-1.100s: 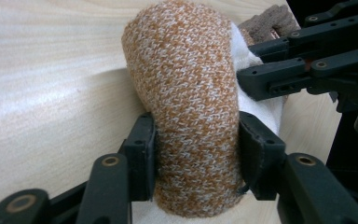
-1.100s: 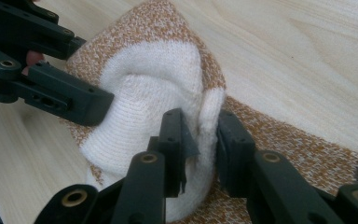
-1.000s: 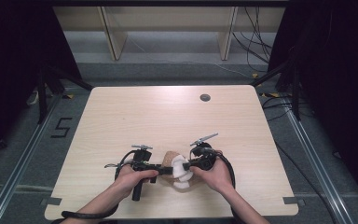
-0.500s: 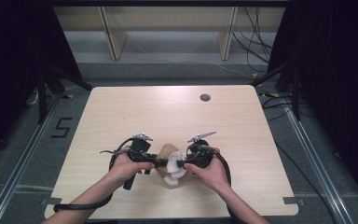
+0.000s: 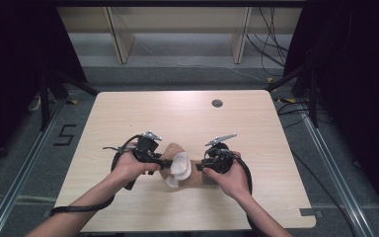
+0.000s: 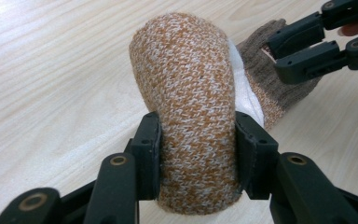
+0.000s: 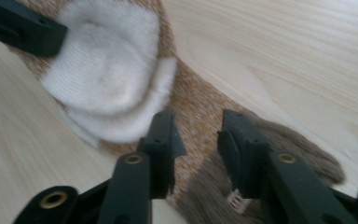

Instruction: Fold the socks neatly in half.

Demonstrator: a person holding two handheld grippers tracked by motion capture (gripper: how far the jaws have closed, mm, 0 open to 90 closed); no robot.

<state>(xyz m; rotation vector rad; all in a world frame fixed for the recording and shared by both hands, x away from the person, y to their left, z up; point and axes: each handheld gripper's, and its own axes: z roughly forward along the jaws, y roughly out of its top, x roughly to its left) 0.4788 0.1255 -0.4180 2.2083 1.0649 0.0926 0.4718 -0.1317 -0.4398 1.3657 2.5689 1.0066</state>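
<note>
— Sock (image 6: 191, 116), knitted orange and white, is lying on the wooden surface (image 5: 187, 113) near the person's edge, between both grippers. How is it handling?

— It is looking soft, light and floppy, bulging where squeezed. The left gripper (image 6: 196, 154) is pinching the folded foot part.

— And the right gripper (image 7: 196, 149)?

— Its fingers are straddling the brownish cuff end, gap showing; I cannot tell whether they are gripping. Thick folds are seeming the safest hold.

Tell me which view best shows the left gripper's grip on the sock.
The left gripper view: the sock bulges between both jaws, pinched from either side. The high view shows the left gripper meeting it, small. The right gripper view catches one left jaw tip at the white patch.
</note>
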